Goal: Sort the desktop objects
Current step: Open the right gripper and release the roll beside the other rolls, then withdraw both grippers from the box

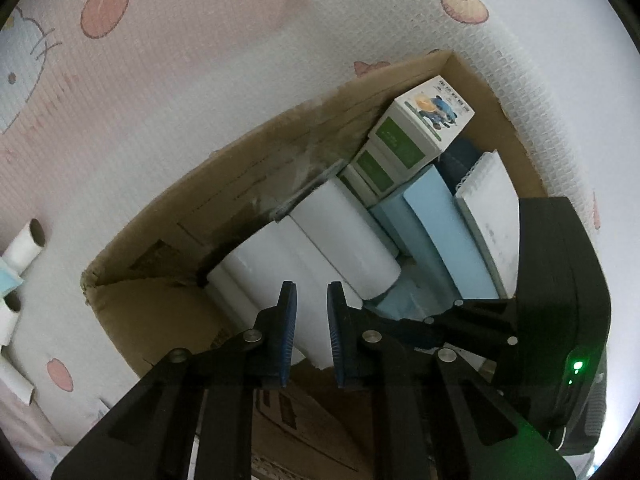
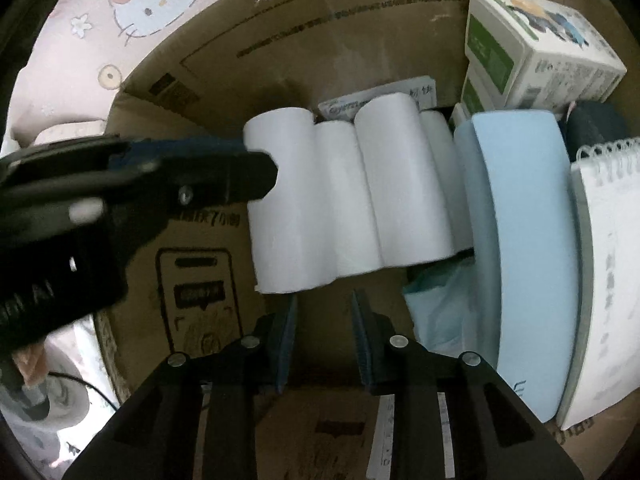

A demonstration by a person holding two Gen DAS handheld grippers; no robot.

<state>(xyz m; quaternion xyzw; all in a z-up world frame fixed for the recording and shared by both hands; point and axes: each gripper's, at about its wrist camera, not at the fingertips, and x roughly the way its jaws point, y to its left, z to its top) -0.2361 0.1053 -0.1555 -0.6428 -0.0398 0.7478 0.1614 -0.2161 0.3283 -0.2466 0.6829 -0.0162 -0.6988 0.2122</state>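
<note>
**Sorting box part filled; left gripper at the rolls, right gripper empty**

Left wrist view, left to right:
- Lying at 9 o'clock on the cartoon-print cloth (image 1: 160,80), outside the box: empty cardboard tubes (image 1: 24,244).
- Sitting at centre, open-topped: cardboard box (image 1: 280,148).
- Lying side by side inside it, from centre towards 7 o'clock: white paper rolls (image 1: 344,236).
- Reaching steeply down into the box at 6 o'clock: left gripper (image 1: 312,292), jaws standing narrow. Showing white roll surface in the gap; whether the pads are pressing on it or hanging in front of it cannot be told.
- Stacking at 1 o'clock in the far corner: green-and-white cartons (image 1: 420,120).
- Standing on edge at 3 o'clock, touching one another: light blue book (image 1: 436,240), then spiral notepad (image 1: 492,216).

Right wrist view, left to right:
- Entering from 9 o'clock, with its tip overlapping the upper end of the leftmost roll (image 2: 288,200): the left gripper.
- Pointing down at 6 o'clock, just short of the rolls' near ends: right gripper (image 2: 324,300), jaws standing narrow and gripping nothing, with only the box floor showing between them.
</note>
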